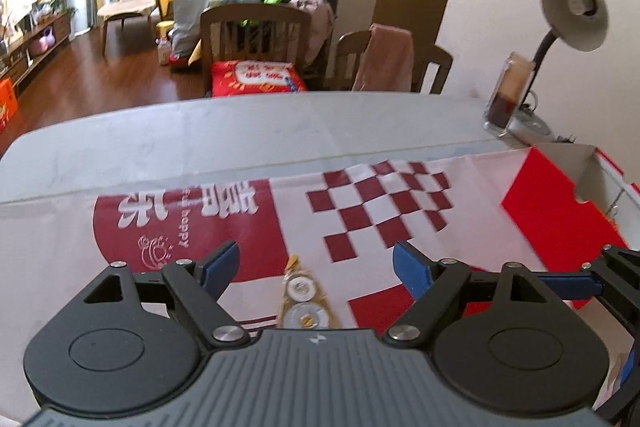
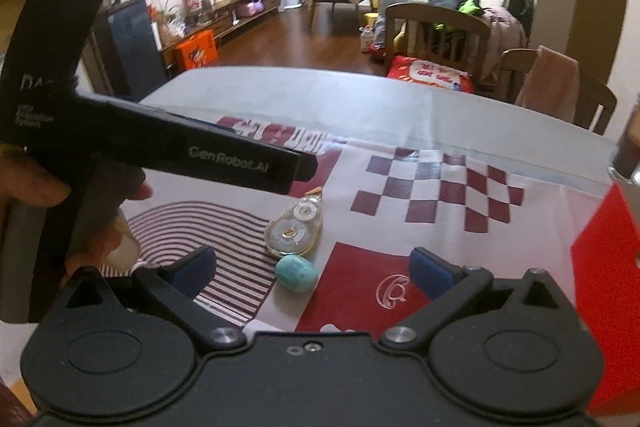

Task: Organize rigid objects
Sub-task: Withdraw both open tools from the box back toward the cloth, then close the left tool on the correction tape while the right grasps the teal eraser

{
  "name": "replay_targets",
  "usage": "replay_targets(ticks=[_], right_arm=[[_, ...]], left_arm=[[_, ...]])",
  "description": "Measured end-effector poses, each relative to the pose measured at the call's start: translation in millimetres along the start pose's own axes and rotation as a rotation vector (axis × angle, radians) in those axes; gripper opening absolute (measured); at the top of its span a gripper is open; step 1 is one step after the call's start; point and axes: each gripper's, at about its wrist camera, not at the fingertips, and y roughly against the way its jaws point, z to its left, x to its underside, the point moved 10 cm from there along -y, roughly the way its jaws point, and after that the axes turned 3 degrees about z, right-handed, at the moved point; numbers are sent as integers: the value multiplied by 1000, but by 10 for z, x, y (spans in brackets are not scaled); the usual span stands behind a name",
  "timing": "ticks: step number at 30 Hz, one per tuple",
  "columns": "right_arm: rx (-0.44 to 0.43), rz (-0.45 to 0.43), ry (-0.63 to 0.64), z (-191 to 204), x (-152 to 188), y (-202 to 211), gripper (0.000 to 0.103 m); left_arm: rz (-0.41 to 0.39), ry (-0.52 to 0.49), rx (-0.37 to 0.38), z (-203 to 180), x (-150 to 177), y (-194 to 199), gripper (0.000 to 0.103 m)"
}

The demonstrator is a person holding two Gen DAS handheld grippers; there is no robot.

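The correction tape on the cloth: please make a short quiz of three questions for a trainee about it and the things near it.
1. True or false: the left gripper is shut on the correction tape.
2. Which thing lies closest to the correction tape in the right wrist view? A) the turquoise eraser B) the desk lamp C) the red box
3. Fill in: the correction tape lies on the red and white ______.

Key
1. False: its jaws stand open, with the tape between and below them, not gripped.
2. A: the eraser sits right beside the tape's wide end.
3. Cloth.
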Motion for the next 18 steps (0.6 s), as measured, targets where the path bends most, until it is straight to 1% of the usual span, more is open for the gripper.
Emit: replay_targets(ticks=[6, 10, 13, 18], right_arm=[[-9, 49, 26, 66, 76, -332, 102], [-25, 78, 56, 129, 115, -532, 102], [-32, 102, 62, 156, 158, -656, 98], [-24, 124, 96, 167, 212, -805, 80]], left_arm=[[53, 16, -26, 184, 135, -299, 84], [90, 23, -30, 262, 243, -498, 84], [112, 19, -14, 226, 327, -606, 84], [132, 6, 12, 125, 438, -752, 84]])
